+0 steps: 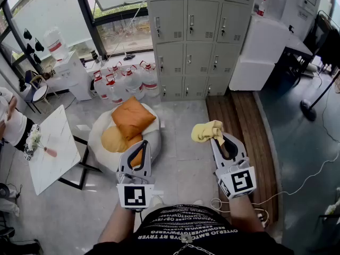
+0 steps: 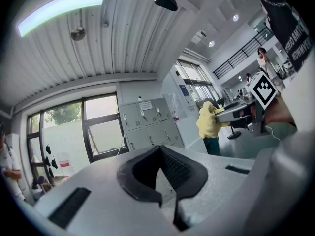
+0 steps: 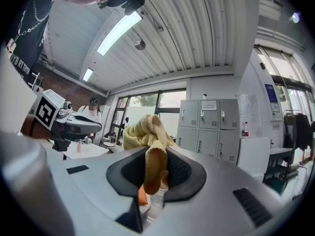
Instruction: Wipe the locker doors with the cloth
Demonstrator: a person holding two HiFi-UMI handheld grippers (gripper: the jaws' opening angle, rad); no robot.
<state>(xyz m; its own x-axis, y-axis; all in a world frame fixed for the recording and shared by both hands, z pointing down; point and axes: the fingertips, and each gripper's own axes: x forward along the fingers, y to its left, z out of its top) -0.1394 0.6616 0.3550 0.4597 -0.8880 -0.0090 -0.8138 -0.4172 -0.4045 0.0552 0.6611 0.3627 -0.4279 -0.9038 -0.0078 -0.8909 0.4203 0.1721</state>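
The grey lockers [image 1: 191, 36] stand against the far wall, some way ahead of both grippers; they also show as lockers [image 2: 147, 124] and lockers [image 3: 209, 127]. My right gripper [image 1: 219, 141] is shut on a crumpled yellow cloth [image 1: 207, 132], held up in the air. The cloth [image 3: 147, 136] bunches above the pads and hangs down between them. My left gripper [image 1: 143, 149] is held lower, over the floor, shut with nothing in it. In the left gripper view the cloth [image 2: 209, 122] shows off to the right.
A white beanbag [image 1: 151, 137] with orange cushions [image 1: 130, 118] lies on the floor ahead left. Water bottles [image 1: 127, 81] line the wall under the window. A white table [image 1: 50, 147] stands left, with a person [image 1: 8, 121] beside it. A white cabinet [image 1: 255, 62] adjoins the lockers.
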